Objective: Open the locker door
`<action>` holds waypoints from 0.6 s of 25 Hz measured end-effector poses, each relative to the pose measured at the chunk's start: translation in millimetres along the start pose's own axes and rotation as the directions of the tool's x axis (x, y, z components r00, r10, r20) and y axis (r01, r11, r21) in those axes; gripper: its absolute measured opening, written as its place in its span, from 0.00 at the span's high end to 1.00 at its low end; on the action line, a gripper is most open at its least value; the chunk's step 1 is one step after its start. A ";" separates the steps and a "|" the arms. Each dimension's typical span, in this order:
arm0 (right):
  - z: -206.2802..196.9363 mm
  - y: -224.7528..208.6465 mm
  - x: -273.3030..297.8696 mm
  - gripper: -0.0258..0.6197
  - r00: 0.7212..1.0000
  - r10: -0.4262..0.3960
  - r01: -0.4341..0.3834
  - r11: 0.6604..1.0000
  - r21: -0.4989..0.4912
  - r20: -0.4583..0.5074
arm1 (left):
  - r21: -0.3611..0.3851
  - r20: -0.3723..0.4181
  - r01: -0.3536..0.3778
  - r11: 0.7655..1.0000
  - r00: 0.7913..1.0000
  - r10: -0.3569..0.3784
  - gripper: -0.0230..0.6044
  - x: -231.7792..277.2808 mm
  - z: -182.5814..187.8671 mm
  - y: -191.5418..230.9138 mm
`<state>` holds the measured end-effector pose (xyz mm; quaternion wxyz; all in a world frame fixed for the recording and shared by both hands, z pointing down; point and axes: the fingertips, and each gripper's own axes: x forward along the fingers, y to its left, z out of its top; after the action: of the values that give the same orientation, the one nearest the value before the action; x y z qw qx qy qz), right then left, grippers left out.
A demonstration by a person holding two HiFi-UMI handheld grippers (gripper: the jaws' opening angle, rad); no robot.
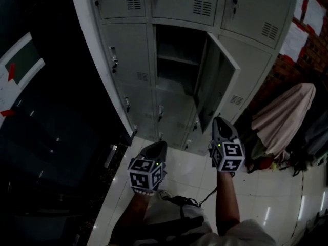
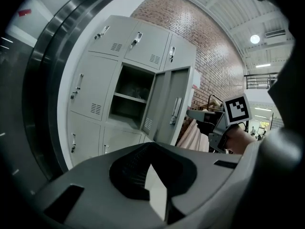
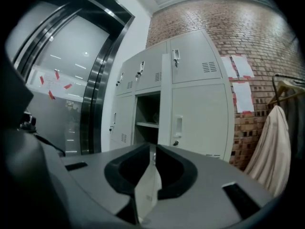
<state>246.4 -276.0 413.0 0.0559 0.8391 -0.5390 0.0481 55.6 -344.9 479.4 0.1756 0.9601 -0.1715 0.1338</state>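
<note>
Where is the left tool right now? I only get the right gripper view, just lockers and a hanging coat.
Observer: In the head view, the left tool is beside the right tool, pointing at the lockers and touching nothing.
Operator: Holding anything?
Observer: No. The left gripper view shows nothing between its jaws.
Operator: How wide is the door?
Observer: From above, the locker door stands swung well out from its compartment, hinged on the right.

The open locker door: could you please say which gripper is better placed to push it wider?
Right, probably: in the head view the right gripper sits below the door, near its free edge; the left gripper is farther left.
</note>
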 end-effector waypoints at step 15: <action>-7.4 157.7 -110.9 0.96 0.962 0.272 -0.271 0.959 0.085 0.004 | -0.061 0.029 0.023 0.998 0.999 -0.022 0.97 -103.3 -41.9 -34.1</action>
<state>56.8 -240.3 411.2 0.0152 0.7587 -0.6462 0.0813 -33.3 -269.7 474.5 0.2042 0.9579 -0.1671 0.1129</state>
